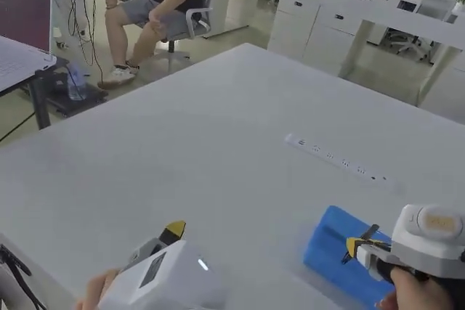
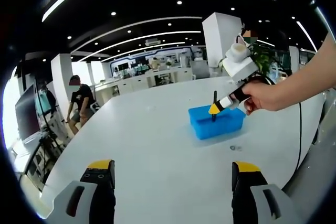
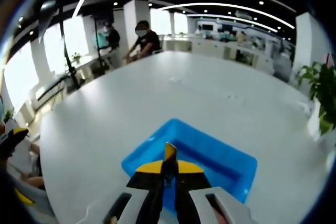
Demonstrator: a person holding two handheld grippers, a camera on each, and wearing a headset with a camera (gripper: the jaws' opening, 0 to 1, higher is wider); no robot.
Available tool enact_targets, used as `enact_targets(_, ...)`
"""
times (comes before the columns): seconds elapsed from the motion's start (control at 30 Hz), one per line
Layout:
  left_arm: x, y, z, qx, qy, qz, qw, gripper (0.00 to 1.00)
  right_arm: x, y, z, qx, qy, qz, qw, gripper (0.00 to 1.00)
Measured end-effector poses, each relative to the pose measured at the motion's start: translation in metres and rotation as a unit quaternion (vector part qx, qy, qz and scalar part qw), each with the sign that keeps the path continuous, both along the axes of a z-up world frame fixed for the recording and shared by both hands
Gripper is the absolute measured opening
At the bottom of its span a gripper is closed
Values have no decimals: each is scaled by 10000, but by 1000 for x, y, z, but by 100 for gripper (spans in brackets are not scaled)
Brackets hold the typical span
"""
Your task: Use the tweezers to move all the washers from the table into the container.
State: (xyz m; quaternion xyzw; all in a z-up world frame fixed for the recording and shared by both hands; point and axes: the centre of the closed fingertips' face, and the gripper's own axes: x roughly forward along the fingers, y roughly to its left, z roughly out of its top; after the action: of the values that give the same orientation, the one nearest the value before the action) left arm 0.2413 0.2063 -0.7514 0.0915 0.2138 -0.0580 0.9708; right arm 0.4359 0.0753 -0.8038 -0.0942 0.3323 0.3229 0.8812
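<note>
A blue container (image 1: 330, 252) sits at the near right of the white table (image 1: 218, 157). My right gripper (image 1: 357, 247) hovers over it, shut on dark tweezers (image 1: 370, 234). In the right gripper view the tweezers (image 3: 169, 151) stick out between the shut jaws of that gripper (image 3: 169, 168), above the container (image 3: 215, 158). The left gripper view has the container (image 2: 216, 123), the right gripper (image 2: 220, 107) with the tweezers (image 2: 213, 100) pointing down at it, and small washers (image 2: 234, 148) on the table just in front. My left gripper (image 2: 172, 169) is open and holds nothing; it is at the near left (image 1: 173, 233).
A white power strip (image 1: 338, 159) lies on the table beyond the container. A seated person (image 1: 156, 5) is past the far left corner, with desks and chairs behind. The table edge runs close at the bottom left.
</note>
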Motion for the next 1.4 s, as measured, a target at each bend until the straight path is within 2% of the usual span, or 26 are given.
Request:
enact_targets(0.2,0,1,-1,27,25,22,10000,94,-2,-2,-4,-71,14,43,10000,3)
enact_targets(0.47,0,1,-3,93,77,13,9999,93,-1,-2,-5,-102,-96,144,9998,4)
enact_targets(0.63,0,2,-4,113,94,18,9999,93,-1,-4,-3,-99,-38,101,9999,4)
enact_targets(0.73,0,2,-5,132,116,8,9998,93,-4,-6,3,29,-39,48,10000,4)
enact_targets(0.87,-1,1,-6,151,138,-14,9998,93,-10,-9,21,337,-61,-38,9994,4)
enact_targets(0.97,-1,0,-8,188,174,-42,9997,92,-17,-11,38,691,-73,-65,9976,4)
enact_targets(1.03,-1,0,-8,215,186,-59,9996,92,-21,-14,45,753,-95,-69,9971,4)
enact_targets(1.1,-2,-1,-8,236,186,-75,9995,92,-32,-15,55,825,-166,18,9965,4)
enact_targets(1.2,-2,-1,-9,261,211,-85,9994,92,-37,-19,65,902,-178,129,9957,4)
enact_targets(1.3,-2,-2,-9,281,210,-109,9993,93,-45,-22,70,992,-161,191,9948,4)
enact_targets(1.4,-2,-3,-7,290,188,-116,9993,94,-56,-21,68,1030,-105,242,9943,4)
